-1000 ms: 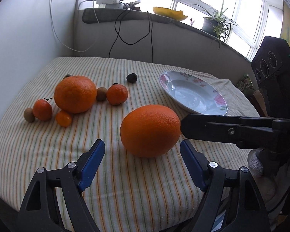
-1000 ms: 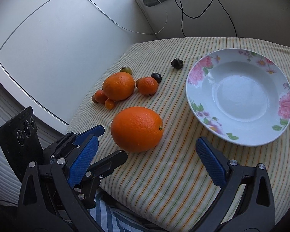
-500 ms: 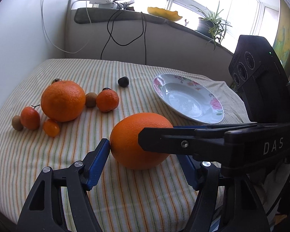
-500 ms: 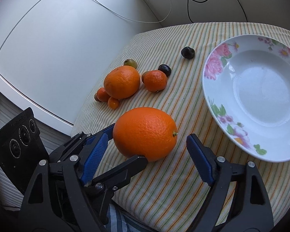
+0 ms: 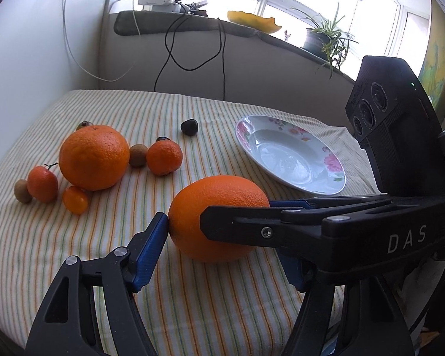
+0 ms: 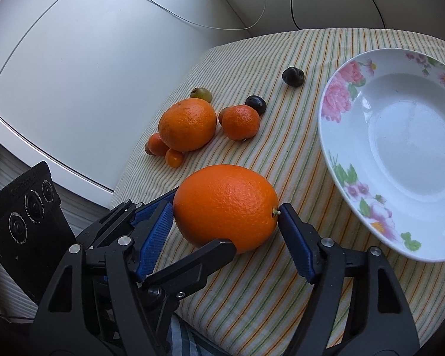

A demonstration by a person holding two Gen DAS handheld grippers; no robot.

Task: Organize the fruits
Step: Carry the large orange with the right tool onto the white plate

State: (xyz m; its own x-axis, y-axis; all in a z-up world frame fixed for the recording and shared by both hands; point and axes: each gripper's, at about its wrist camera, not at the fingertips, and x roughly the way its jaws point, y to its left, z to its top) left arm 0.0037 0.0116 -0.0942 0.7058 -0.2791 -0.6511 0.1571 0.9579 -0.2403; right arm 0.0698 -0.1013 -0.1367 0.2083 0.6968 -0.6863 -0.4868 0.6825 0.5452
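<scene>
Both grippers' fingers have closed onto the big orange point(image 6: 225, 207); plate point(image 6: 332, 136) beside it.

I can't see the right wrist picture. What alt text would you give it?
Two blue-padded gripper fingers close on a big orange lying on a striped tablecloth, with the other gripper pressing in from the left. An empty flowered plate sits right; smaller fruits cluster behind.

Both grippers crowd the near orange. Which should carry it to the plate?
Right, probably: the right gripper has a pad on each end of the near orange; the plate sits on its side.
</scene>
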